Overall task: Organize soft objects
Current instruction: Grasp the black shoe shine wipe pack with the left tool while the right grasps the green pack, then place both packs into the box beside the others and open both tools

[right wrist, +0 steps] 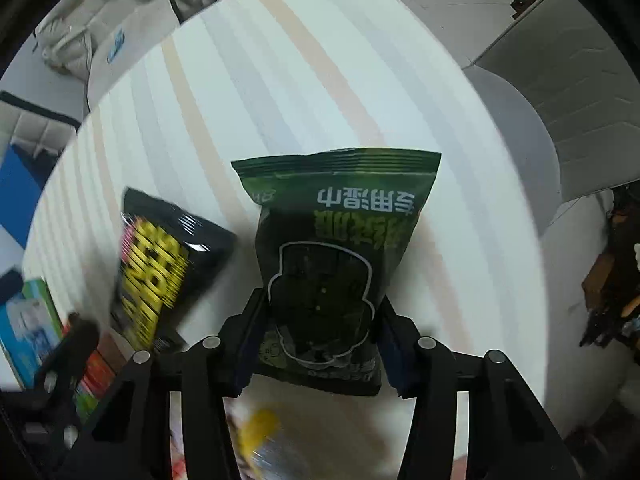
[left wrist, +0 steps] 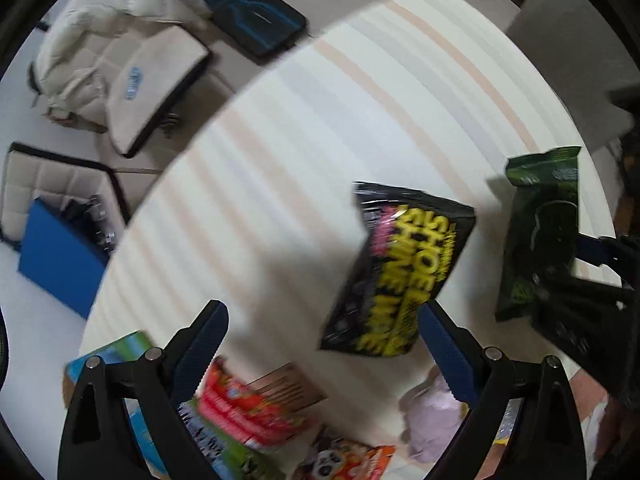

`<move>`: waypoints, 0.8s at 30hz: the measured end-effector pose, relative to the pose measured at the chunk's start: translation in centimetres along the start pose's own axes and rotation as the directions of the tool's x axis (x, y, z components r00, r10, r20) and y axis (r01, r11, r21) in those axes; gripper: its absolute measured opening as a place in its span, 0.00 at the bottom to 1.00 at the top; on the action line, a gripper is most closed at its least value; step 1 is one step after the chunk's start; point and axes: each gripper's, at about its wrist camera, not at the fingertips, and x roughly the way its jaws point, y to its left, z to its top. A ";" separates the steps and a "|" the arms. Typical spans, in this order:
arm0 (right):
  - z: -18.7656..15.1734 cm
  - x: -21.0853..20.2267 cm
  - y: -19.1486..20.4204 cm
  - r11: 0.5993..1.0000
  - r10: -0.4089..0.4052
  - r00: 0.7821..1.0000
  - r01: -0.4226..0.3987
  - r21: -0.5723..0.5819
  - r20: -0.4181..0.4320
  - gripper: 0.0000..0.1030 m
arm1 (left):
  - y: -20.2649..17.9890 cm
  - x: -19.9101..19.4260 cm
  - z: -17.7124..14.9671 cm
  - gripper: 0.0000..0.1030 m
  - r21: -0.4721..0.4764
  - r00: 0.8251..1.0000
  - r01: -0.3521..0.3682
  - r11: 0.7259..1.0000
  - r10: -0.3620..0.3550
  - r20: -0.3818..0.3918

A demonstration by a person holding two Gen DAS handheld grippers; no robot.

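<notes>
Green packet [right wrist: 320, 264] is being pinched by right gripper [right wrist: 316, 344] above the striped table [right wrist: 280, 92], prob. mid-carry. Left gripper [left wrist: 320, 344] is being held spread, empty, near black packet [left wrist: 400, 268]. Next: a setting-down spot is needed.

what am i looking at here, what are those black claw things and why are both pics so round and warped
The black claws are two hand-held grippers, one in each of a person's hands, each with a fisheye camera looking along its fingers; that lens warps the pictures. The left camera shows the left gripper open and empty above a striped round table. The right camera shows the right gripper clamped on a green wet-wipes pack. A black and yellow shoe-wipes pack lies on the table, with blurry colourful packets near the edge.
</notes>
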 end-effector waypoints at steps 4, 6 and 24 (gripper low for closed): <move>-0.6 0.3 -1.8 1.000 0.019 0.999 -0.019 -0.025 -0.038 0.58 | -2.4 2.9 1.3 0.94 0.062 0.997 0.025 0.998 -0.020 -0.069; -0.5 0.4 -2.7 1.000 0.017 0.999 -0.018 -0.018 -0.033 0.68 | -3.4 3.9 1.7 0.94 0.088 0.996 0.027 0.996 -0.018 -0.093; -1.6 -0.2 -1.5 0.999 -0.027 1.000 0.027 0.021 0.014 0.36 | -0.7 2.4 -2.9 0.39 -0.212 0.987 0.151 0.965 -0.160 -0.024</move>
